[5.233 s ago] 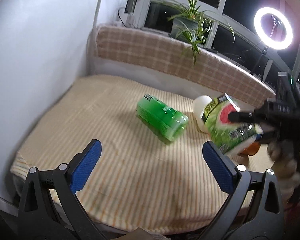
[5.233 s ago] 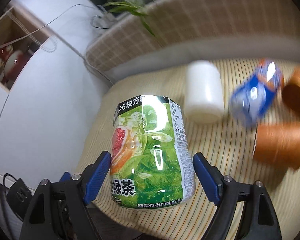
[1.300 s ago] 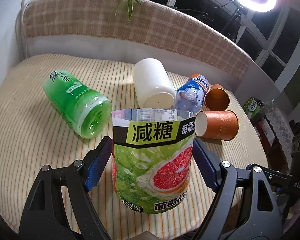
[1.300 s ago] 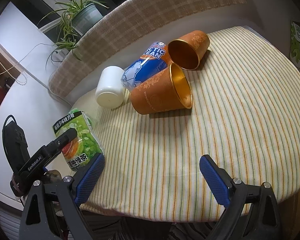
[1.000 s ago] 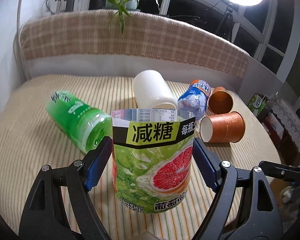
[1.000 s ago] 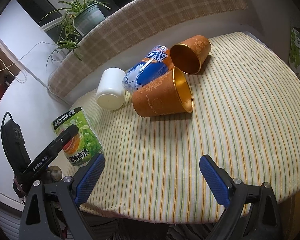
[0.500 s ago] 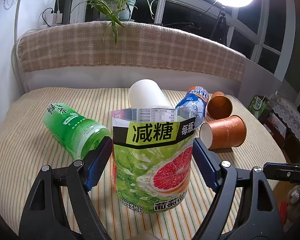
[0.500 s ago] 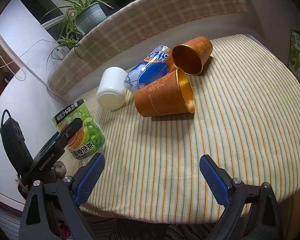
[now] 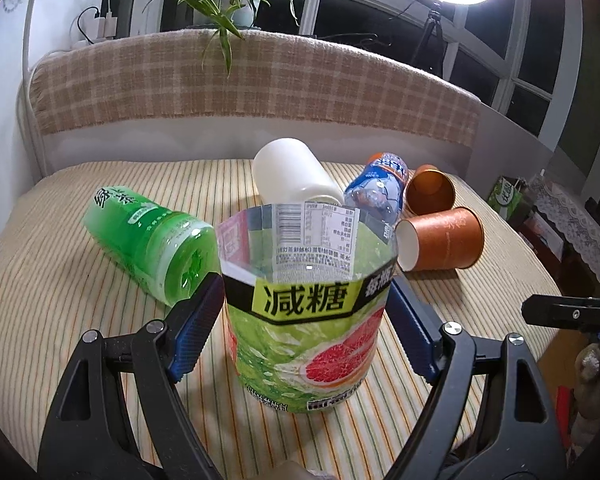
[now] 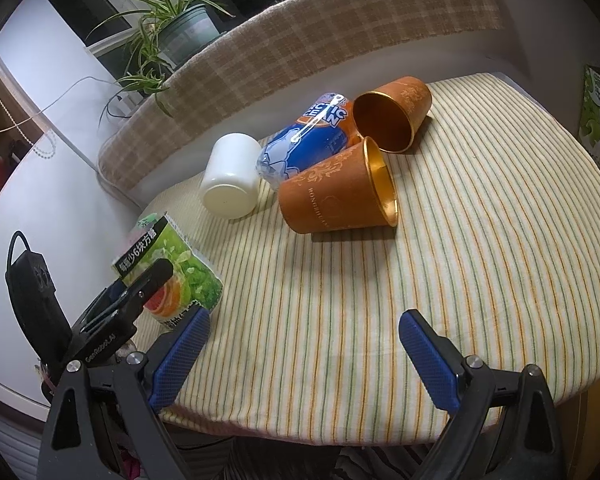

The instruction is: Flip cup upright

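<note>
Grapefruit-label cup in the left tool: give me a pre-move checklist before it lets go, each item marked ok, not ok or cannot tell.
1. Cup upright, open end up: ok.
2. Cup base resting on the tablecloth: cannot tell; the base looks down at the cloth in both views, but contact is not clear.
3. Left tool shut on the cup: ok, a pad on each side.
4. Right tool open and holding nothing: ok.
5. Cup apart from the green bottle: ok, but the gap on that side is narrow.
6. Other cups upright: not ok; the white cup and both orange cups lie on their sides.
</note>
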{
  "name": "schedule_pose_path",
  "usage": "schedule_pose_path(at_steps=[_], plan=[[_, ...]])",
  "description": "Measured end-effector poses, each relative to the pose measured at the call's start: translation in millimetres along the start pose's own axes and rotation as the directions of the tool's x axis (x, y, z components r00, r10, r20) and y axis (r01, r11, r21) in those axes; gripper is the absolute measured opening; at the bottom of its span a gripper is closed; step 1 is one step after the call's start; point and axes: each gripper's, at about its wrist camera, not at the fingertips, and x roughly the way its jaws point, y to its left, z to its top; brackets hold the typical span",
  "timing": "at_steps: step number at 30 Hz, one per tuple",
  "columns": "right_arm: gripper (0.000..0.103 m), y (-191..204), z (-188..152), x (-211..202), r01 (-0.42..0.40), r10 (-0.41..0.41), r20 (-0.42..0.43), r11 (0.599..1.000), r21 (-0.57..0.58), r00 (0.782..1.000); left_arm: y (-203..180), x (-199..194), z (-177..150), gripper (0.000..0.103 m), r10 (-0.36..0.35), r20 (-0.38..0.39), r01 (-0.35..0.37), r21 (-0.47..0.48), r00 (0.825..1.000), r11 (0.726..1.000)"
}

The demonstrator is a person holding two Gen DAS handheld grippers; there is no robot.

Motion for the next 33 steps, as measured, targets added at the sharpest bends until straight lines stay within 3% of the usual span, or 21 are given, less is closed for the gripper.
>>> schedule_pose_path(at_steps=[15,28,33], plan=[[0.097,12,-9,-6,0.034,-0.031,0.047,0.997,-0.063,0.998,8,-6,-16,0.088,-0.091,-0.095,0.085,-0.07,0.991,0.994],[0.097,33,-17,-20,0.112,-0.078,0.175,0.975,-0.192,0.981,12,-33,-40,0.088,-0.053,-0.075,0.049,-0.062,0.996,0.997],[0.097,40,-21,-28,0.134,-0.077,0.245,0.965,-0.225,0.966,10,-58,-48,0.088,0.021,0.003,-0.02,-0.053,1.0,0.998]])
